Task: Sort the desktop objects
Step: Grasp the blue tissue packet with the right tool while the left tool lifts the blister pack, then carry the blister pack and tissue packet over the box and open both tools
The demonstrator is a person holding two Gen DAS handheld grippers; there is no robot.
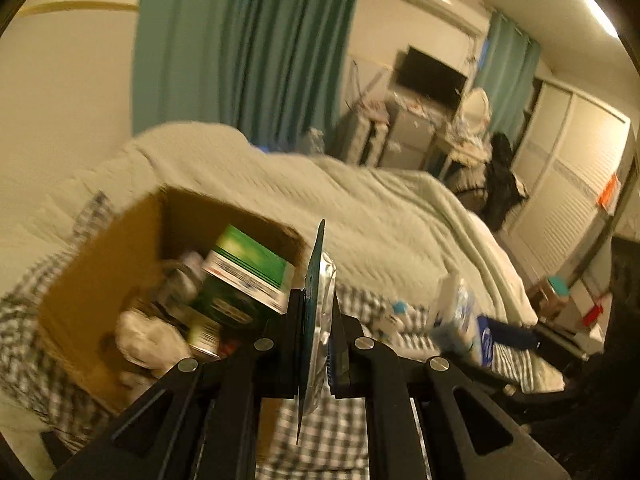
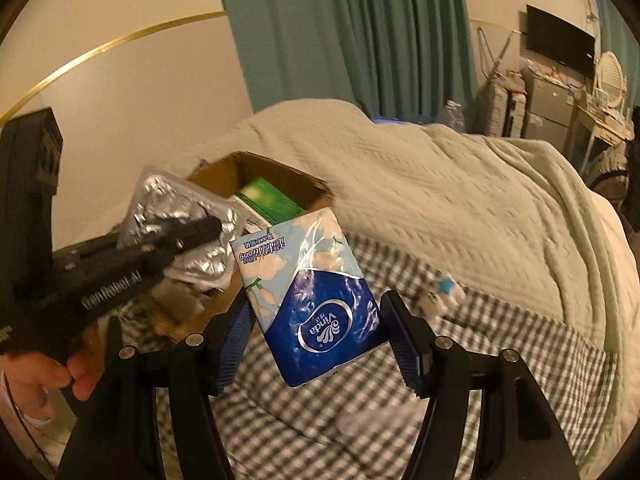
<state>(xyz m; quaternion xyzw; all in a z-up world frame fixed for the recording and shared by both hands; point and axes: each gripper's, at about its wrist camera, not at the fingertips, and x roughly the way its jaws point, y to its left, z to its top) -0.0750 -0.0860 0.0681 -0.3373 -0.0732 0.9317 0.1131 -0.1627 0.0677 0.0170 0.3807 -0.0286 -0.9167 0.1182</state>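
Left wrist view. The left claw [image 1: 318, 312] is pinched tight on a flat foil pack [image 1: 320, 300], seen edge-on between the fingers, dark face to the left and silver face to the right. The pack stands upright in the grip, above the near right corner of an open cardboard box [image 1: 100, 264]. The box sits on a checked sheet [image 1: 32, 360] on the bed. Inside it: a green carton [image 1: 248, 268] tilted on top, a clear bottle [image 1: 184, 280] behind it, white crumpled material [image 1: 140, 332] at the bottom left. The frame is motion-blurred, so smaller contents cannot be told. To the right, the tissue pack [image 1: 460, 320] shows in the air over the sheet. A pale quilt [image 1: 360, 208] covers the bed beyond. Green curtain [image 1: 248, 48] behind.

Right wrist view. The right claw [image 2: 316, 328] is closed onto the tissue pack [image 2: 312, 300], blue and white, "Vinda" printed upside down; both blue pads [image 2: 236, 340] press its sides. The pack is held clear of the sheet [image 2: 360, 420], just right of the box [image 2: 248, 168]. The left claw [image 2: 200, 232] reaches in from the left, a hand [image 2: 44, 376] on its grip, with the foil pack [image 2: 180, 208] held over the box opening. The green carton [image 2: 268, 196] is visible inside. A small blue-and-white item [image 2: 444, 288] lies on the sheet near the quilt [image 2: 440, 184]; too blurred to identify.
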